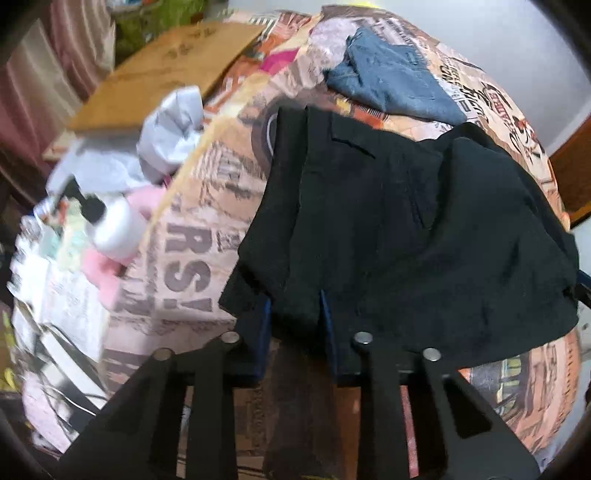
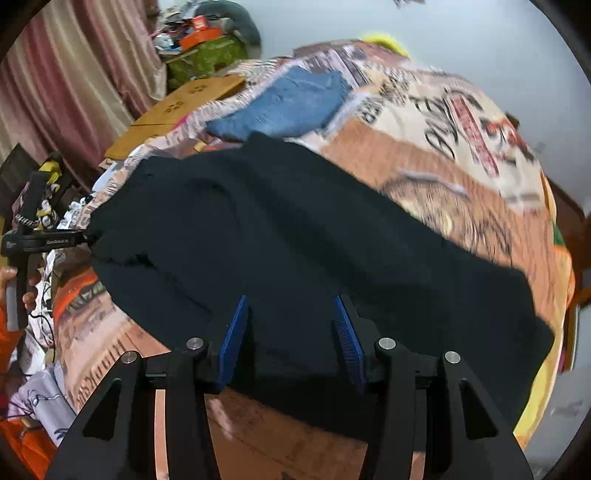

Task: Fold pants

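left gripper (image 1: 295, 317): clenched on black cloth pants (image 1: 406, 221) edge between fingers, apparently for folding | right gripper (image 2: 291, 332): released, fingers spread over pants, no grasp

A bed (image 2: 461, 155) fills both views, spread with a bedcover (image 1: 192, 229) printed in tan, orange and cream with poster lettering. Far ahead of the jaws in the right wrist view stands a plain pale wall (image 2: 443, 26). Ahead and to the left of the jaws hang striped pink and beige curtains (image 2: 70, 77), with a flat brown cardboard sheet (image 2: 177, 107) lying at the bed's far left edge and a green box (image 2: 207, 55) heaped with clutter beyond it. To the right of the jaws, a dark wooden bed frame (image 1: 570, 173) edges the mattress. The light is soft and even.
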Motion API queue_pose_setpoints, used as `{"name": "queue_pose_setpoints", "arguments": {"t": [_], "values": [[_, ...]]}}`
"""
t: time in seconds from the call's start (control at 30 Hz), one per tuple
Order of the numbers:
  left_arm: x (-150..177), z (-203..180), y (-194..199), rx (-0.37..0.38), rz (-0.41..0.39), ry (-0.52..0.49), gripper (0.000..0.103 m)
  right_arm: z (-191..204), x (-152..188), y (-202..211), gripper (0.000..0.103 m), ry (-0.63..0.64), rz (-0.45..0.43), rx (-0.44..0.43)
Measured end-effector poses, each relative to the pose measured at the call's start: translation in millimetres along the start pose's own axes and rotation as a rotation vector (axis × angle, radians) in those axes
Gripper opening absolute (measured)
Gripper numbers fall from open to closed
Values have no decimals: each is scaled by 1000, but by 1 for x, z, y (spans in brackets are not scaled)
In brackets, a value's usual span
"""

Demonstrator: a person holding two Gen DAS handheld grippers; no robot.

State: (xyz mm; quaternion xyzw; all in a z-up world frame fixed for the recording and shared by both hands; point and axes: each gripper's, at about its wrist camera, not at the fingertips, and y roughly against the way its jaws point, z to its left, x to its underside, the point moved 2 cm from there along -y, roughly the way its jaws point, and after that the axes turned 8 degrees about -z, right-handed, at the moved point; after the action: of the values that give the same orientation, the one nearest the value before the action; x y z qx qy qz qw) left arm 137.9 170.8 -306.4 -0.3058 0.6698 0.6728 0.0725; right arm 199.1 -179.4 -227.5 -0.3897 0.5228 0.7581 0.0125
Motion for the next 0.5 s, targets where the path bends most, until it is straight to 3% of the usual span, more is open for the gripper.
{"name": "queue_pose_setpoints", "arguments": {"t": [0.1,0.2,0.27,0.37,0.5], "values": [[-7,3,11,-44,-42,-37,22,-1,8,3,45,-15,6,-9],[-5,10,3,-14,6,-40,24,0,10,6,45,-8,1,-12],[-1,7,-4,-42,41,-72,32,3,11,7,45,-1,-4,-16],[-2,-2,4,-115,10,-130,46,8,11,7,45,12,-6,-19],[-14,-13,32,-70,-57,-150,54,17,10,4,51,45,-4,-26]]}}
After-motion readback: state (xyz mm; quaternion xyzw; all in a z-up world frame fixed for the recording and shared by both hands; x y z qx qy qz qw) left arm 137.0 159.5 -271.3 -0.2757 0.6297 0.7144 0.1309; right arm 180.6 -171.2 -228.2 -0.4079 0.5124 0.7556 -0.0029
